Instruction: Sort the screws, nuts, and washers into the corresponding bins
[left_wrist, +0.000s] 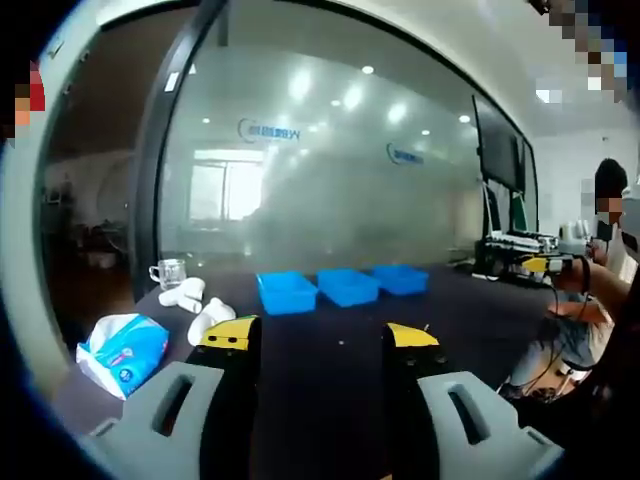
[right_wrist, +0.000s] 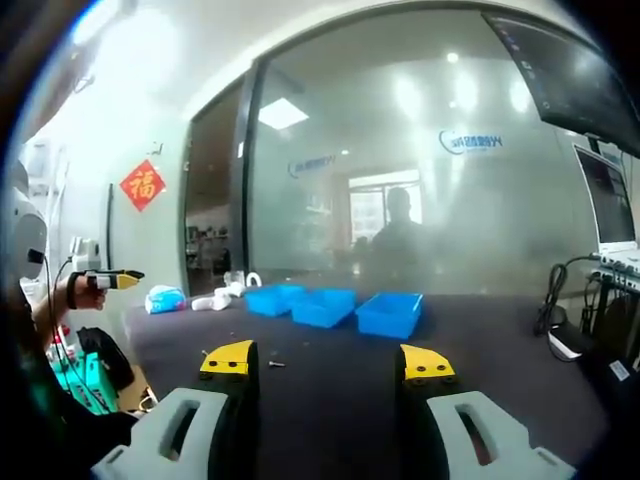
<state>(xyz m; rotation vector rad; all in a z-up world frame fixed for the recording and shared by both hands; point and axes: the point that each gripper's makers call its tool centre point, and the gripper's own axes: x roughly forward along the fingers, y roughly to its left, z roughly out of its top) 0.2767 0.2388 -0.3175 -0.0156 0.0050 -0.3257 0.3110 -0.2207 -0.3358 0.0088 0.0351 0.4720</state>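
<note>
1. Left tongs (left_wrist: 318, 338) apart, holding nothing, above dark surface (left_wrist: 330, 385).
2. Right tongs (right_wrist: 328, 362) apart, holding nothing.
3. Three blue bins (right_wrist: 325, 305) in a row, far across surface.
4. Small screw (right_wrist: 276, 364) near right tongs.
5. Tissue pack (left_wrist: 122, 350) at left.

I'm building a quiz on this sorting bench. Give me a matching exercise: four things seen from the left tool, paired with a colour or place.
Things:
1. bins
2. tissue pack
3. glass cup
4. left tool

Descriptions:
A. clear, far left on the table
B. yellow-tipped jaws, apart
C. three in a row, blue
D. blue and white, near left table edge

Pairs: 1-C, 2-D, 3-A, 4-B
</note>
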